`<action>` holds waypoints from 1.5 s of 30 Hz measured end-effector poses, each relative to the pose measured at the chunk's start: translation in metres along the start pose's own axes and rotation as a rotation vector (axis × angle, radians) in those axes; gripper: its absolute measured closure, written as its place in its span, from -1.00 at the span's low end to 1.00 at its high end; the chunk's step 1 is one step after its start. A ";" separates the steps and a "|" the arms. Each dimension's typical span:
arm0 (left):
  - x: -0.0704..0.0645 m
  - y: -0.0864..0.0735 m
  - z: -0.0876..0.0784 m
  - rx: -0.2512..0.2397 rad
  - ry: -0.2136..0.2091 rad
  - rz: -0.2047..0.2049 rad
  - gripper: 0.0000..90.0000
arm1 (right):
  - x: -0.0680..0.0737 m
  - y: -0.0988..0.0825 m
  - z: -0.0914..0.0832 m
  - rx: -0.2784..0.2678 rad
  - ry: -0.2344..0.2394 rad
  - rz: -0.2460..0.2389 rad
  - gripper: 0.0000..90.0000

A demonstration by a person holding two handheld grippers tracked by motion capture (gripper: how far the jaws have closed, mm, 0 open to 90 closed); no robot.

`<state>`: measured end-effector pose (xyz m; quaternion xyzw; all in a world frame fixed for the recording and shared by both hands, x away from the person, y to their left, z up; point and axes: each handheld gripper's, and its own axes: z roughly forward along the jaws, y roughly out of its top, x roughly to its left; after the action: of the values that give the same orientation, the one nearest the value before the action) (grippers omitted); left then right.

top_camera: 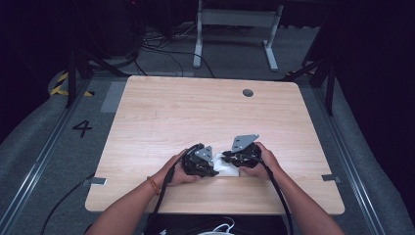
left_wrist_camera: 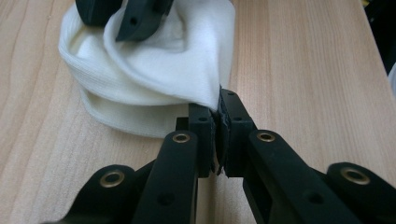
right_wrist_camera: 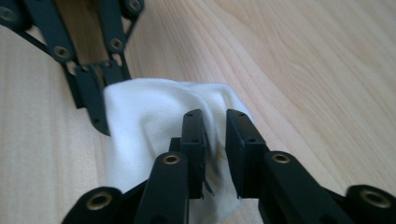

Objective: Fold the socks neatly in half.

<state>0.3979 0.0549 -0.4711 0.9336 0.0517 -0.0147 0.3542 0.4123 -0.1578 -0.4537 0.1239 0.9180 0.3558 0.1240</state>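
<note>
White cloth (top_camera: pixel 226 169) is lying between both tools: left tool (left_wrist_camera: pixel 217 122) is pinching its edge; right tool (right_wrist_camera: pixel 215 135), jaws slightly parted, is straddling a fold.

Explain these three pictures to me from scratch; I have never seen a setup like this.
There is no robot here. A person sits at a wooden table and holds a hand-operated tool in each hand: the left gripper and the right gripper. Each has two black jaws and trails a cable. One picture looks down from above. The other two come from cameras riding on the grippers, looking along their own jaws. Between the grippers lies a white cloth. The left gripper has closed its jaws on a corner of it. The right gripper's jaws straddle a fold, with a gap between them.
</note>
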 end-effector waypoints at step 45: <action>0.003 0.001 0.000 -0.020 0.142 0.040 0.87 | 0.006 -0.006 -0.011 -0.043 -0.036 0.009 0.71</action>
<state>0.4010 0.0544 -0.4704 0.9296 0.0583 0.0591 0.3590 0.4023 -0.1673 -0.4510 0.1319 0.9072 0.3736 0.1417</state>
